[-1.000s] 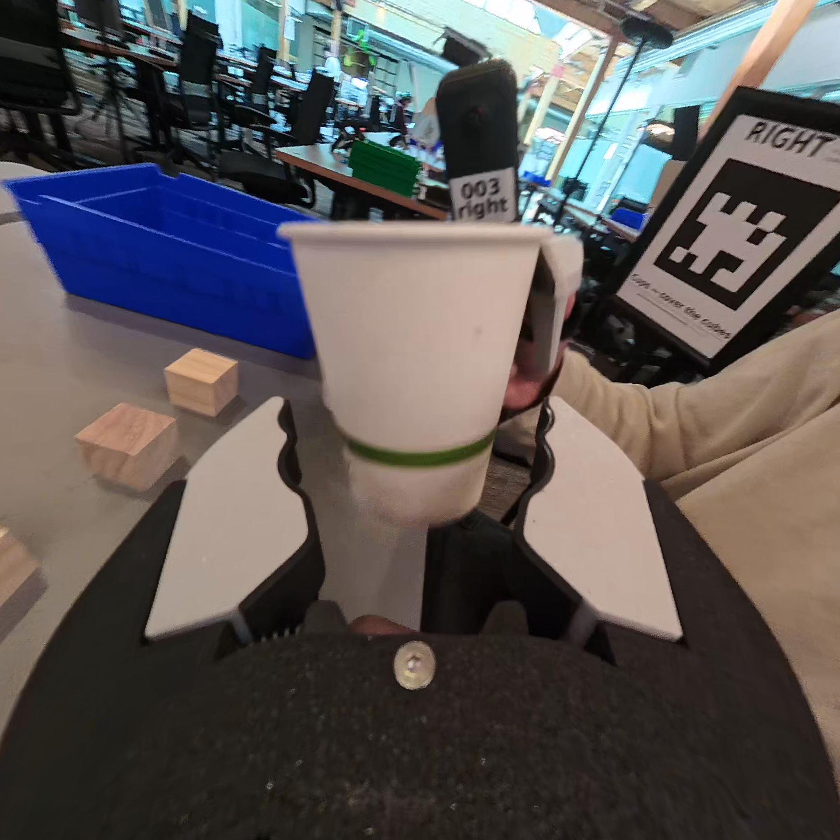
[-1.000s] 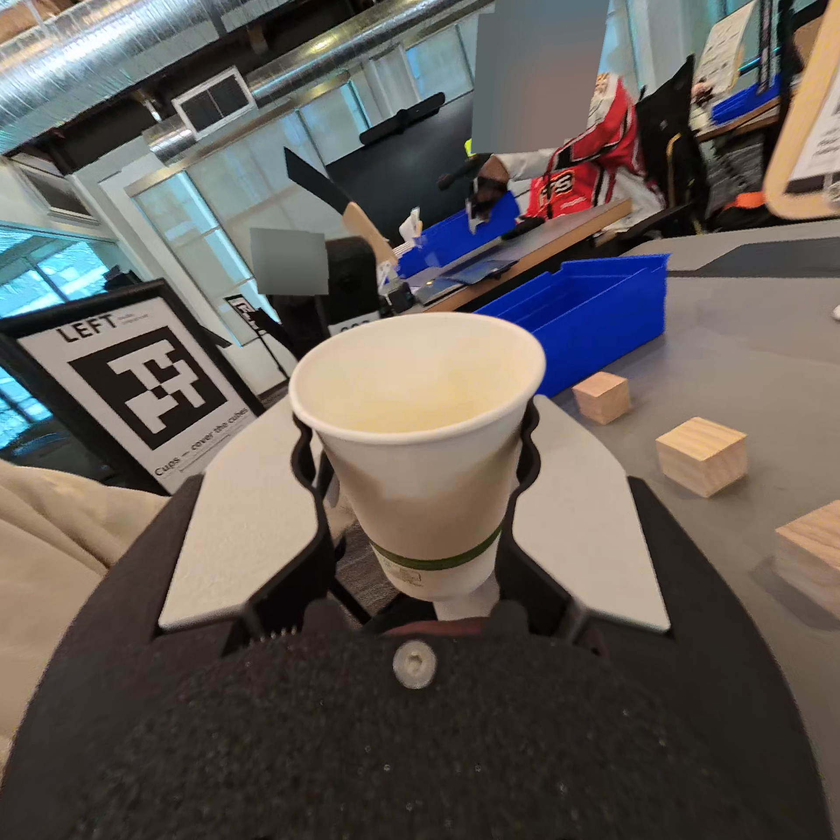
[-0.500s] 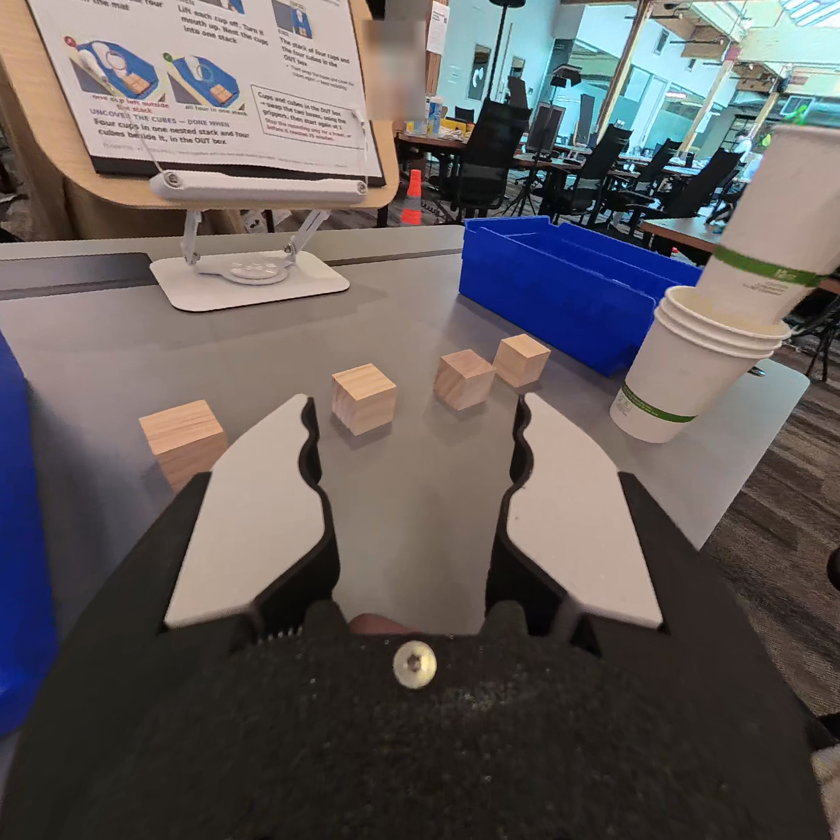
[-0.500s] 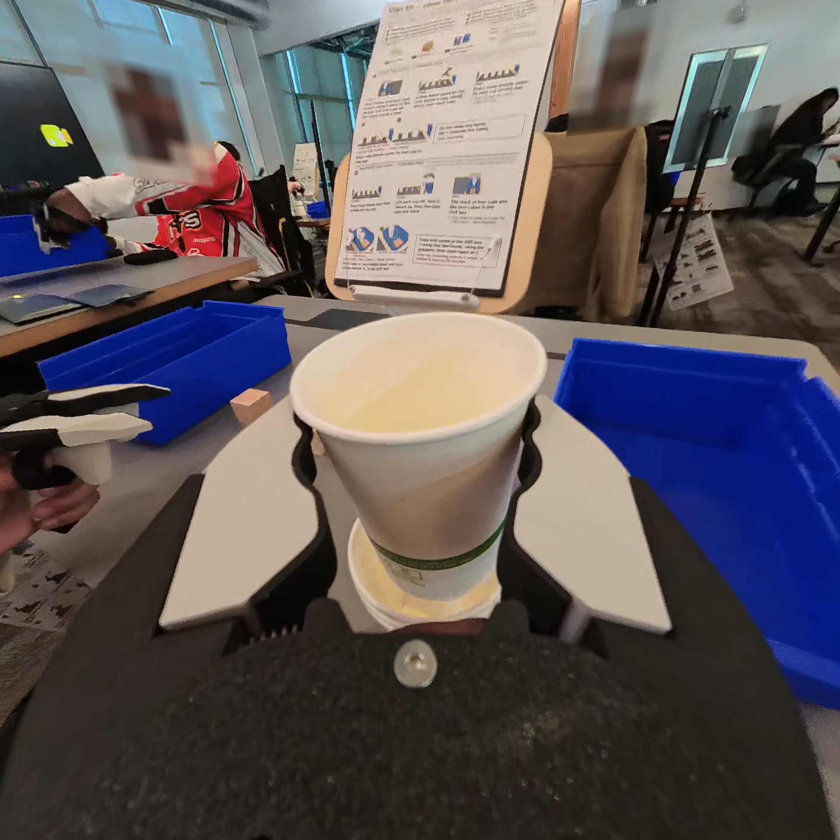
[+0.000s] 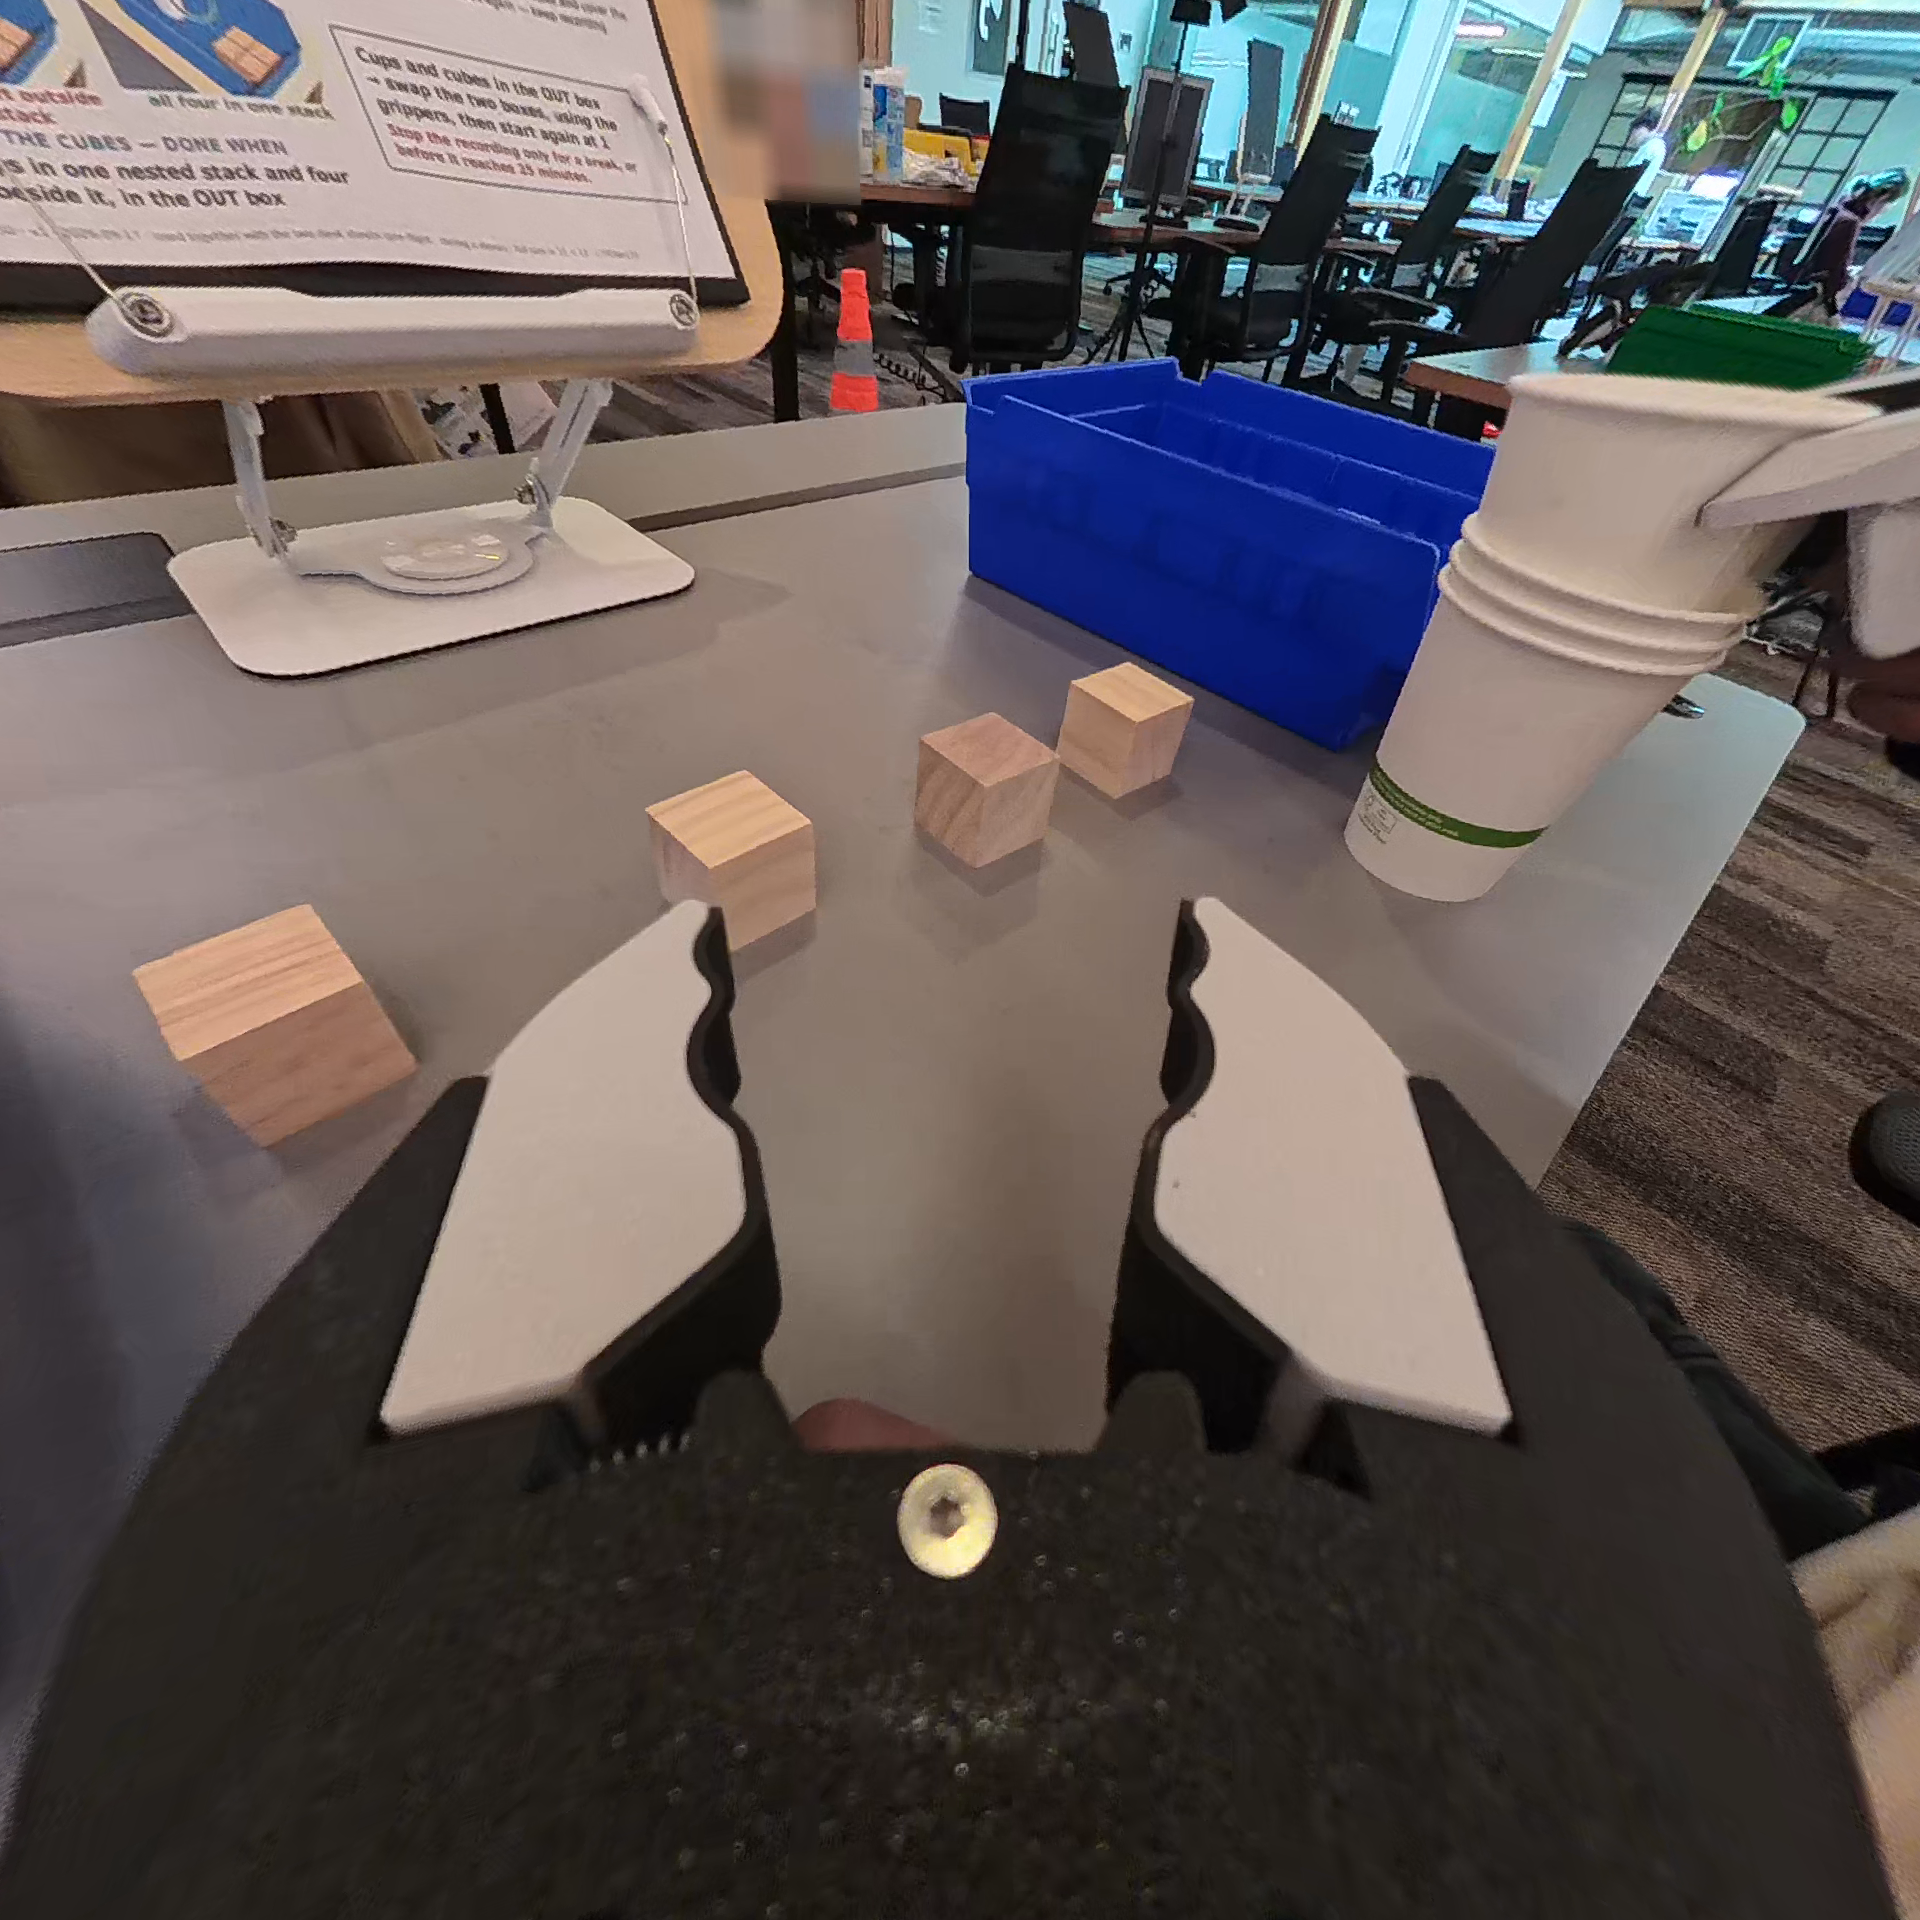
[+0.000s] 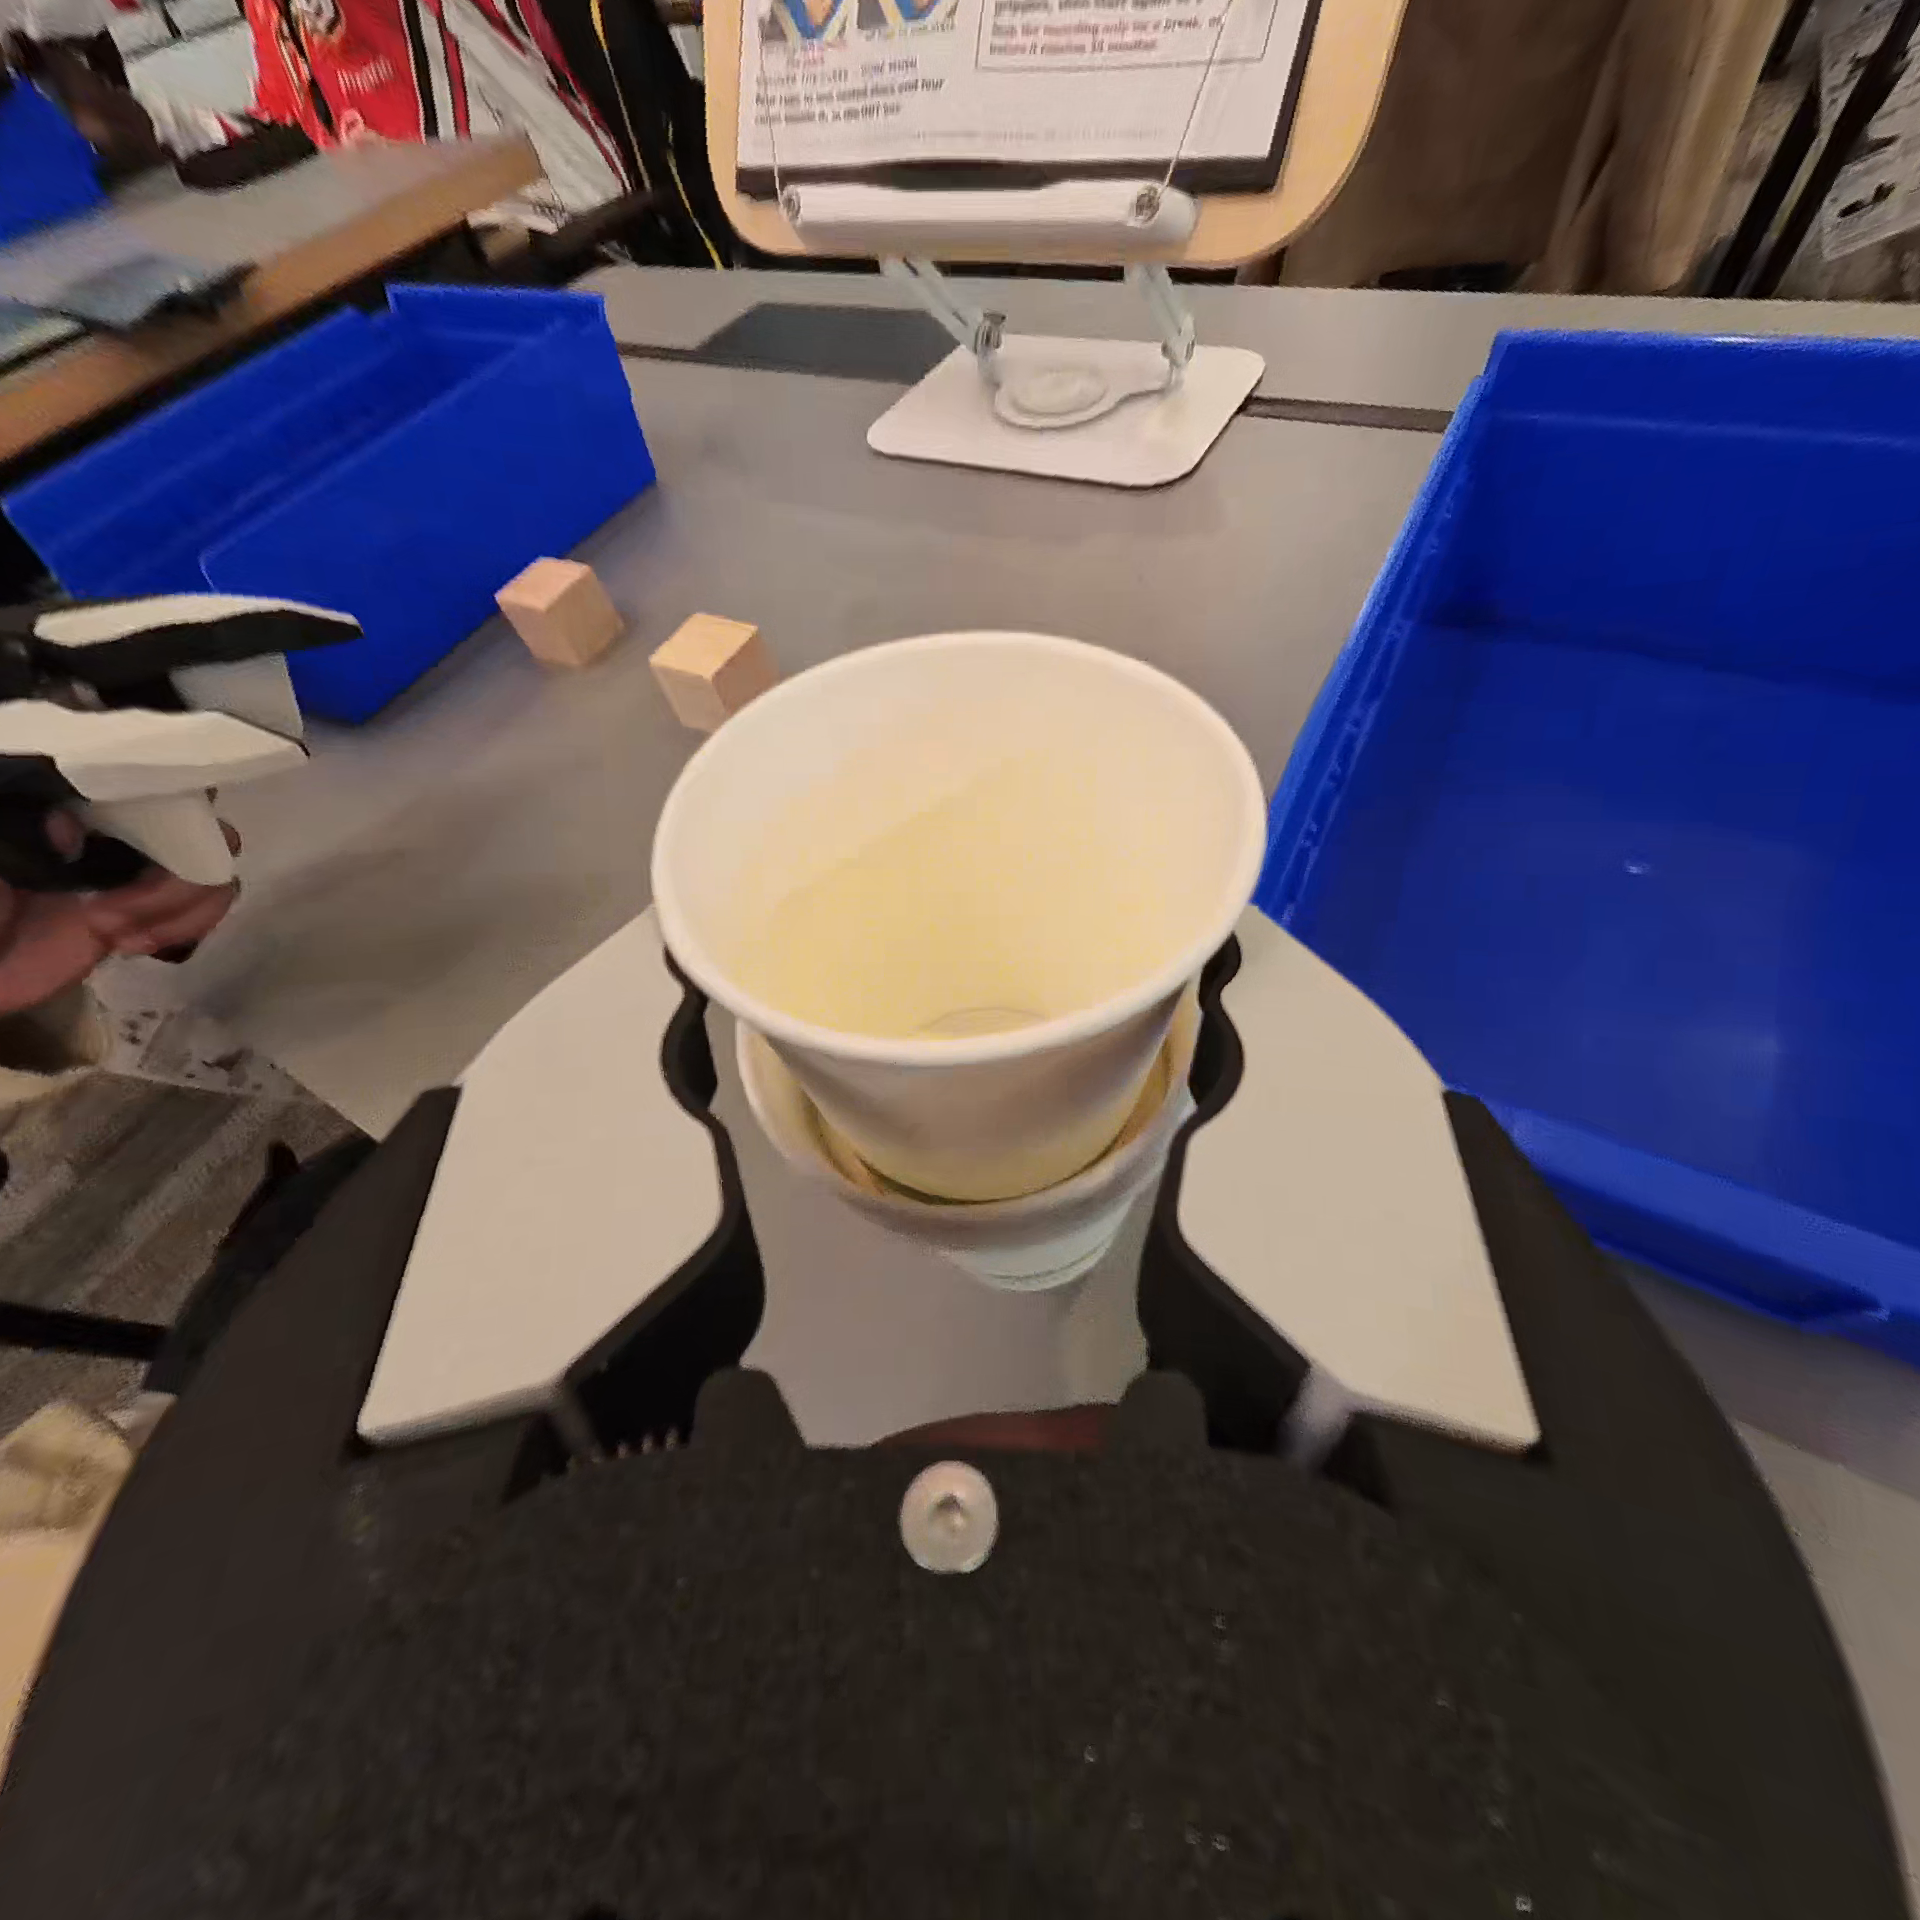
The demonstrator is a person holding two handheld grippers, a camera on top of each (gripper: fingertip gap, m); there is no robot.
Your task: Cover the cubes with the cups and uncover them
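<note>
The top cup (image 6: 956,914) sits mouth-up, partly nested in the cup stack (image 5: 1538,665), which stands on the grey table (image 5: 520,748) close to its near edge, and the right gripper (image 6: 951,997) has its two fingers pressed against the top cup's sides just under the rim. That cup leans a touch toward the camera in the right wrist view, its long axis near vertical, the wide mouth facing up, a pale yellow inside on show. The stack below is upright, a green band low on the bottom cup.

Just to the stack's right stands a blue bin (image 6: 1621,790), its wall near the cup rim, so room on that side is tight. On the other side the tabletop is open.

Four wooden cubes lie bare across the middle: the far cube (image 5: 1125,727) and the second cube (image 5: 982,787) almost touching, near the other blue bin (image 5: 1195,520); the third cube (image 5: 732,854) apart from them; the nearest cube (image 5: 272,1020) well apart again.

The left gripper (image 5: 945,935) hangs above bare table, fingers spread wide, nothing between them, the third cube just beside its left fingertip. At the far edge a white document stand (image 5: 426,561) holds an instruction sheet.
</note>
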